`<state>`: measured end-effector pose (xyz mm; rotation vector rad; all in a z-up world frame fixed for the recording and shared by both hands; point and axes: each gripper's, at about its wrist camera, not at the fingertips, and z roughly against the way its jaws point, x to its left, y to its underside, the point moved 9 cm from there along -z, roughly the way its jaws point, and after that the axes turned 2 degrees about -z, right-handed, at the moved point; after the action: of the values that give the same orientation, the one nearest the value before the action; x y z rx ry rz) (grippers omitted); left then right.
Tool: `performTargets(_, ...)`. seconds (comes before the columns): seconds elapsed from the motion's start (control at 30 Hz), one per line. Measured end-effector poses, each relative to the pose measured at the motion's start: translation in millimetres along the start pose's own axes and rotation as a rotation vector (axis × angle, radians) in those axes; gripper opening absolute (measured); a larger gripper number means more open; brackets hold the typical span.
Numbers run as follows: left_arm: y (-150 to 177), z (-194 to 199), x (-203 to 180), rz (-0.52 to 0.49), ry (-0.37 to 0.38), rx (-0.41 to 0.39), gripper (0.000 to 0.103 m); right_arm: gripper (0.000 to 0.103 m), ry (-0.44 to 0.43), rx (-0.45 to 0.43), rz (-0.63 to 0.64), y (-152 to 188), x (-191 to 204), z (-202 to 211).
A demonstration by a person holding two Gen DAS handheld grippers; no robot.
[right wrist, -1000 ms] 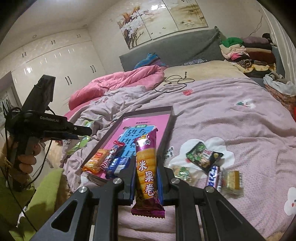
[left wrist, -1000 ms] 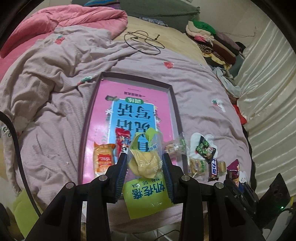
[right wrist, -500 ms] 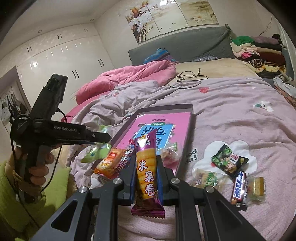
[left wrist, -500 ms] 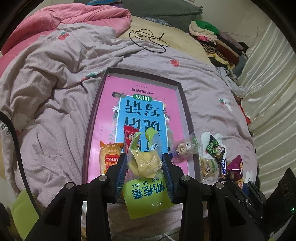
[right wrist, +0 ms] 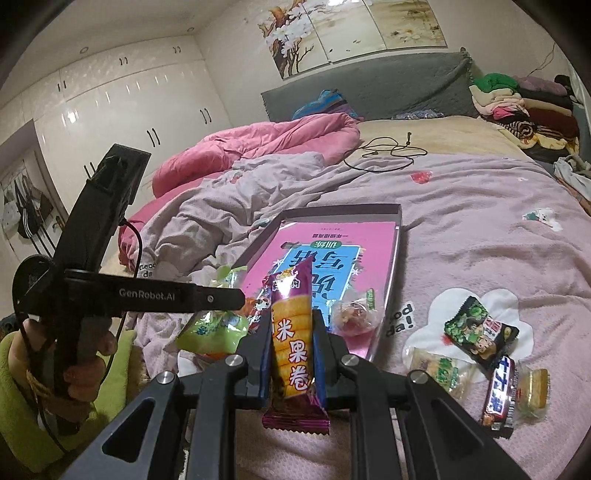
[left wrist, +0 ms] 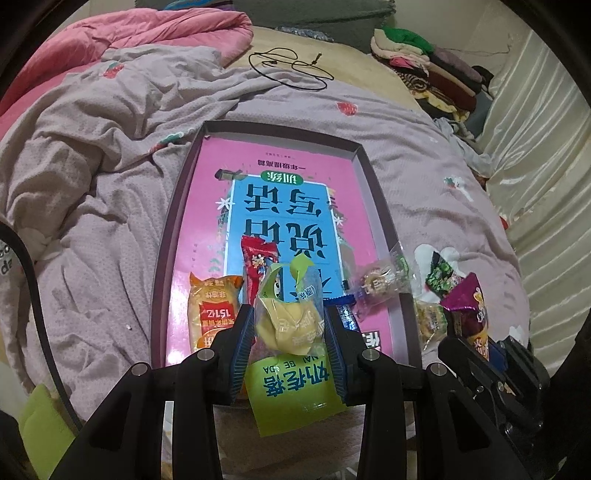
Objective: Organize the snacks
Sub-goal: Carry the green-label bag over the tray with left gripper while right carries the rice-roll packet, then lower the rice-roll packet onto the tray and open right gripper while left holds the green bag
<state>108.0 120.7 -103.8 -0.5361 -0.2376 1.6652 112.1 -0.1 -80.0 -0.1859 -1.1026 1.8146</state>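
My left gripper (left wrist: 290, 325) is shut on a green-and-clear packet (left wrist: 291, 321) with a yellow pastry inside, low over the near end of the purple-rimmed tray (left wrist: 177, 206). A pink book lines the tray, which holds an orange packet (left wrist: 212, 306), a red packet (left wrist: 258, 254) and a clear candy packet (left wrist: 380, 284) by its right rim. My right gripper (right wrist: 293, 328) is shut on a purple rice-roll packet (right wrist: 291, 332), held upright just right of the tray's near corner. In the right wrist view the left gripper's fingers (right wrist: 221, 297) carry the green packet (right wrist: 214, 328).
On the lilac blanket right of the tray lie a dark green packet (right wrist: 480, 332), a chocolate bar (right wrist: 498, 395) and two small clear packets (right wrist: 439, 369). A black cable (left wrist: 291, 68) and folded clothes (left wrist: 436, 70) lie further back. A crumpled pink quilt (left wrist: 129, 33) rises at the left.
My left gripper has sunk closer to the tray's near end with its packet. My right gripper has moved left toward the tray, still holding the rice roll.
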Motion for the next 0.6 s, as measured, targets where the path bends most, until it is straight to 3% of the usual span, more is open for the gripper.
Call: performTargets(0.6,7,-18,-1,-0.016,-0.008,0.026,0.039,0.019,0.013,0.030,-0.001,3,-3,-29)
